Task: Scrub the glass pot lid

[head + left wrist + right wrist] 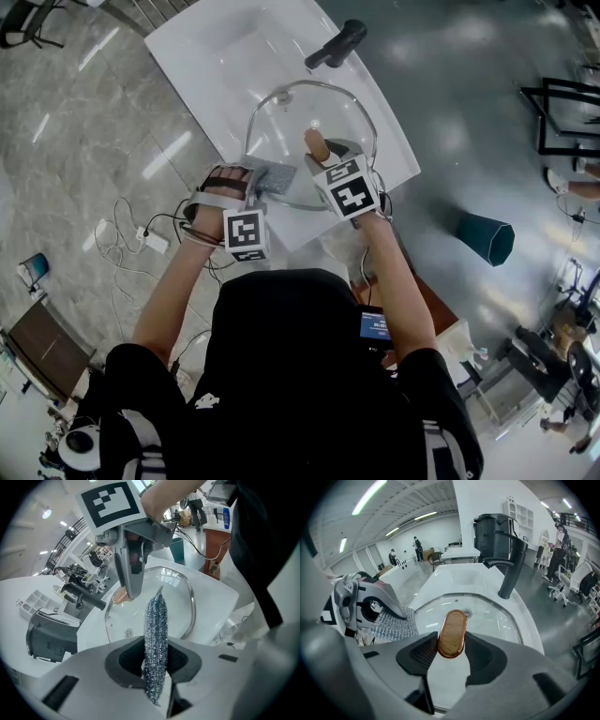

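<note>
- Glass is our subject: the lid [487, 616] spreads ahead of the right gripper [451, 645], whose jaws stand part open and press on both flanks of its wooden knob [452, 627].
- The knob is oval, long axis running straight out along those jaws, so we grip across its narrow width.
- Our left gripper [154, 660] is closed on a steel scrubber [156, 620], pinched flat between the pads. It stands on edge, long axis pointing forward out of the jaws.
- What the coming move turns on: the glass lies directly ahead of and a little below the left jaws, past the scrubber's tip, with the knob further ahead and to the left. We judge the left gripper is the one to scrub while the right holds the lid.
- From the right jaws the scrubber sits just to the left, at the lid's rim.
- A white sink [454, 581] lies under the lid, its black faucet [506, 581] ahead and right of the right jaws.
- We cannot tell whether the scrubber's tip touches the glass or hangs just over it. The lid's near rim is cut off behind the right gripper's body, and whether the lid rests on the sink is unclear.
</note>
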Demonstrator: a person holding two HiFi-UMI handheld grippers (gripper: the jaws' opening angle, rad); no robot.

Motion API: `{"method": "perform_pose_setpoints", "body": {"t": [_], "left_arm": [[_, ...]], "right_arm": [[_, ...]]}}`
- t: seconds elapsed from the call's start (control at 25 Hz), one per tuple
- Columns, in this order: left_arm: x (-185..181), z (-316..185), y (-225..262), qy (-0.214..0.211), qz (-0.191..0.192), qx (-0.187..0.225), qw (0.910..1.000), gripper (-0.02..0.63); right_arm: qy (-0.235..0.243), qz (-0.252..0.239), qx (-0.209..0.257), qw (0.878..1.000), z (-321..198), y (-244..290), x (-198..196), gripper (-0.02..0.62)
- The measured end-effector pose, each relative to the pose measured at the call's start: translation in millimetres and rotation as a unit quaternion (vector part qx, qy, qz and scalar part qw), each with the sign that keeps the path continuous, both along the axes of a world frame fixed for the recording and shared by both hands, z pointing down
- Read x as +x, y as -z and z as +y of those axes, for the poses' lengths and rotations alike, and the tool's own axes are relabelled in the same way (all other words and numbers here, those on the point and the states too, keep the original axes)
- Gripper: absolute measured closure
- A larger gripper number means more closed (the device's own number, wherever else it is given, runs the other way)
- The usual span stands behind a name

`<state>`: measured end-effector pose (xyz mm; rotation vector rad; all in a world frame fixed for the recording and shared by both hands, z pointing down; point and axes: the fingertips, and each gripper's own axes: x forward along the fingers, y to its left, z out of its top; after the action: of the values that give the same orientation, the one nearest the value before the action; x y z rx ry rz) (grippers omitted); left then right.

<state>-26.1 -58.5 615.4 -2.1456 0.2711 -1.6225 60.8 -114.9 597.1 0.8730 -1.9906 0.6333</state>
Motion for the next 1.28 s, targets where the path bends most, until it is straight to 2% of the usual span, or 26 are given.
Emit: {"method": "perform_pose_setpoints", "body": {"t": [0.56,1.28], "left_arm": [[1,2,-1,-0.004,0.002,-0.005,1.0000,0.534],[6,-39,2,0.021,0.014,0.006,0.9997,0.534]], "right_arm": [[-0.002,0.003,0.002,1.000,0,-1,0,0.422],[-0.003,0.004,0.004,1.000,0,-1,1,0.423]]}}
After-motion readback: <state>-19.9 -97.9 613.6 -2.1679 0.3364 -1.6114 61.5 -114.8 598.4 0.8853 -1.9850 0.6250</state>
